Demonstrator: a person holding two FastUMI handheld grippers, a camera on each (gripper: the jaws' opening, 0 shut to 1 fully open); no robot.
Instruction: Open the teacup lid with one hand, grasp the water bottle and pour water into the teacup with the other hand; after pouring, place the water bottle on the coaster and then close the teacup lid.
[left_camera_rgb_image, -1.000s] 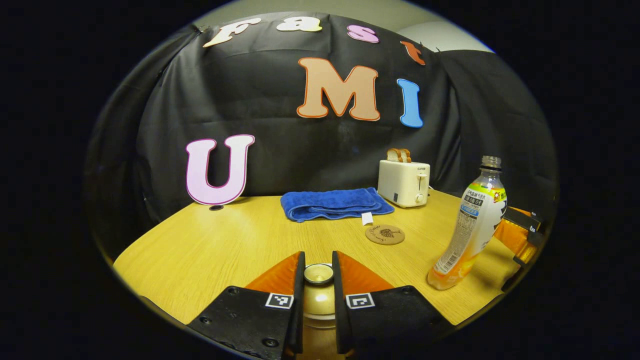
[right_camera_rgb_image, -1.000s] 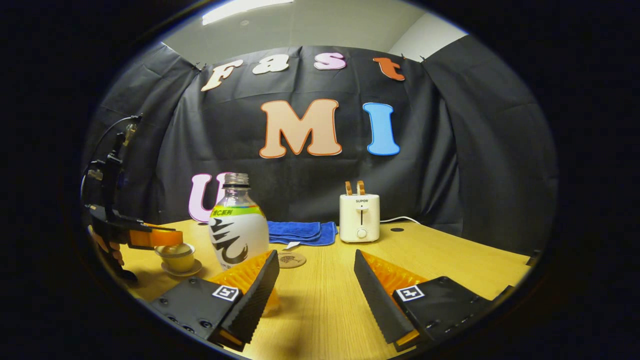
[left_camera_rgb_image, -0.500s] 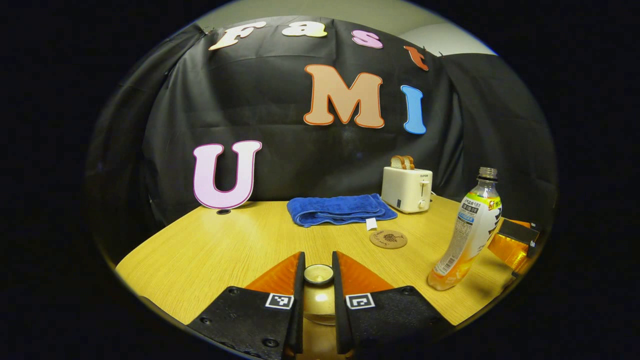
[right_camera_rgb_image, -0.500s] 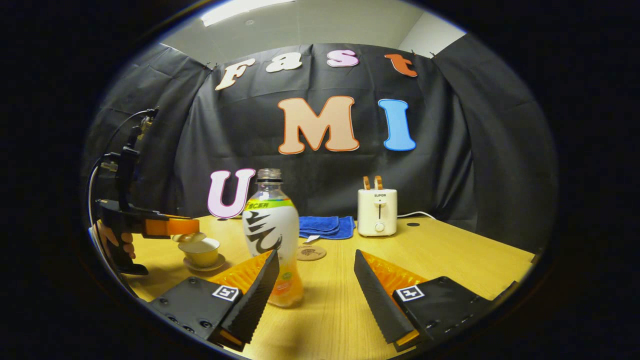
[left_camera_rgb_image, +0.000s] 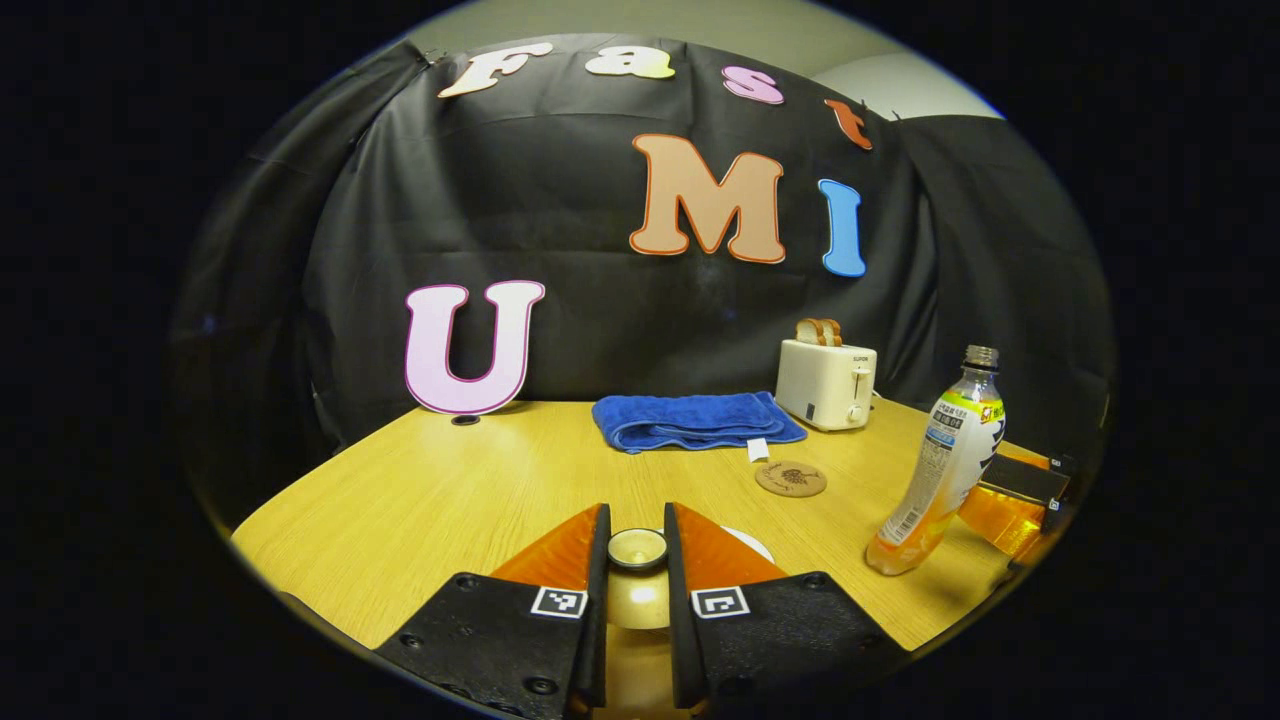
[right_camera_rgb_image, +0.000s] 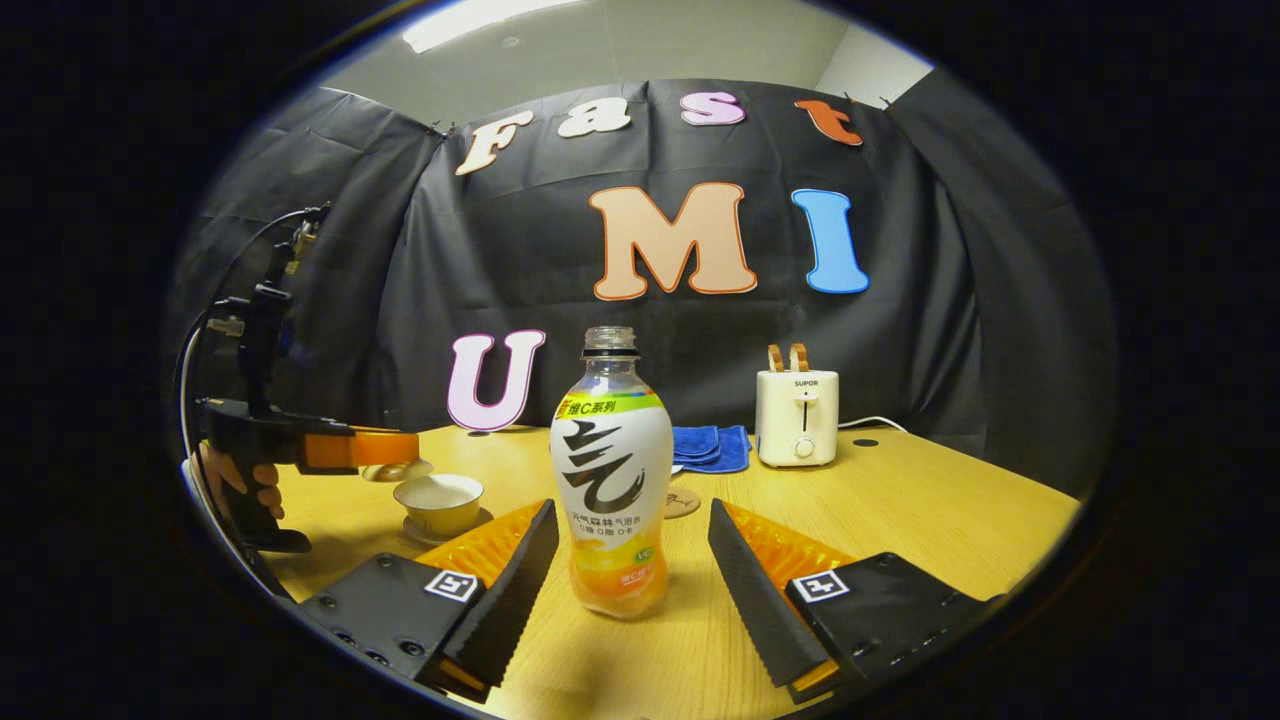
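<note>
Plastic water bottle (right_camera_rgb_image: 610, 470) upright, neck up, between open right tongs (right_camera_rgb_image: 632, 560)

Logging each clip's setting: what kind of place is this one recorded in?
Likely a staged recording booth, not a real kitchen: a wooden table backed by black cloth, set with a toaster, folded blue towel and teacup.

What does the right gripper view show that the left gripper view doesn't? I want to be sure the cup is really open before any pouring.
Right gripper view: the teacup stands open on its saucer, and the left gripper holds the lid raised off it to one side. The right gripper is open on either side of the water bottle, not touching it.
Left gripper view: the lid's knob pinched between its own fingers, and the whole coaster.
Both: bottle, blue towel, toaster, table.
</note>
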